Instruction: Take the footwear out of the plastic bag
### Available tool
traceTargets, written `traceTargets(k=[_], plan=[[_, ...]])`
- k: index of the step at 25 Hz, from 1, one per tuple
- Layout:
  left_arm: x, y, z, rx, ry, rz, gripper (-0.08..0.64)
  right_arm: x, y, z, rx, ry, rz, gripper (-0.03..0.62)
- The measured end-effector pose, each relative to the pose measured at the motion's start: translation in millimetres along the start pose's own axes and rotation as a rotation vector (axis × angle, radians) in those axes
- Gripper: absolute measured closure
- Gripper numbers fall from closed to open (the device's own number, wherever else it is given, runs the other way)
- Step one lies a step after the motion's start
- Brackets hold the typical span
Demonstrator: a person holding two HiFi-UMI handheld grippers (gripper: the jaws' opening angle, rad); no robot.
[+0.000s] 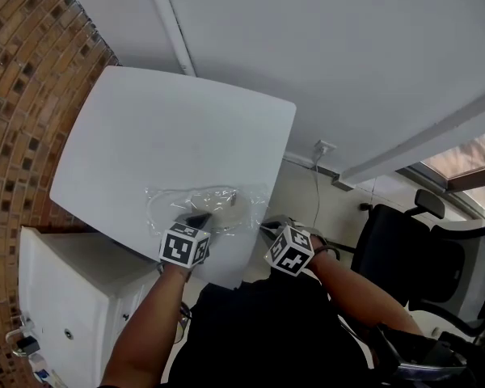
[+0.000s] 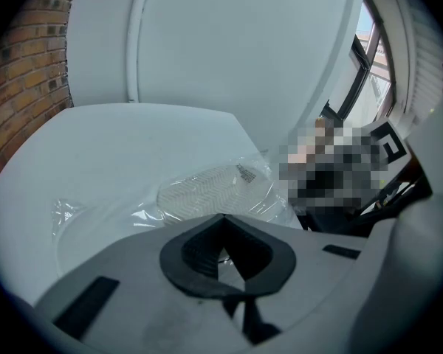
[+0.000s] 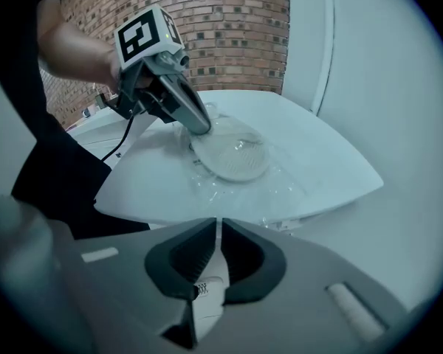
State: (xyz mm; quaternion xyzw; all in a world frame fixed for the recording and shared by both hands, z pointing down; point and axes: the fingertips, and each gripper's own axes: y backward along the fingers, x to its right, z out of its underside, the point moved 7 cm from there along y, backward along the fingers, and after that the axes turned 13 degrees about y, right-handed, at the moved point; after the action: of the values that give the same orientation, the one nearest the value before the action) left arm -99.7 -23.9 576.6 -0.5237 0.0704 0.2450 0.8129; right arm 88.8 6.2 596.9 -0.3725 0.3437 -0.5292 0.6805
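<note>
No text can be read. A small dark printed patch [image 2: 245, 172] at the far end of the footwear [image 2: 207, 190] in the plastic bag [image 2: 96, 212] is too small.

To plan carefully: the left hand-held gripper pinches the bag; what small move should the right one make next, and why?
Probably widen the right hand-held gripper and move it to the plastic bag: it hangs empty, jaws barely apart, off the table, while the white slipper lies inside the bag.
</note>
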Motion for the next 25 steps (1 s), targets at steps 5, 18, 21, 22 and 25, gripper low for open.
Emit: traceTargets(k=[5,18,21,22,25], plan=[[-1,1,0,-0.001,-0.003,0.004,0.555,-5,6,-1,0.007,0.06,0.026,0.591],[0,0,0,0.001,0.001,0.005,0.555,-13,24,20,0.079,-0.079,-0.028,0.558],[0,0,0,-0.001,0.0,0.005,0.554,-12,27,33,0.039,-0.096,-0.029,0.531],[-1,0,0,0.0,0.0,0.004,0.555,-11,30,34,0.042,-0.109,-0.019,0.531],[-1,1,0,0.001,-0.002,0.002,0.554,-1,44,21,0.114,-0.148,0.032,0.531]])
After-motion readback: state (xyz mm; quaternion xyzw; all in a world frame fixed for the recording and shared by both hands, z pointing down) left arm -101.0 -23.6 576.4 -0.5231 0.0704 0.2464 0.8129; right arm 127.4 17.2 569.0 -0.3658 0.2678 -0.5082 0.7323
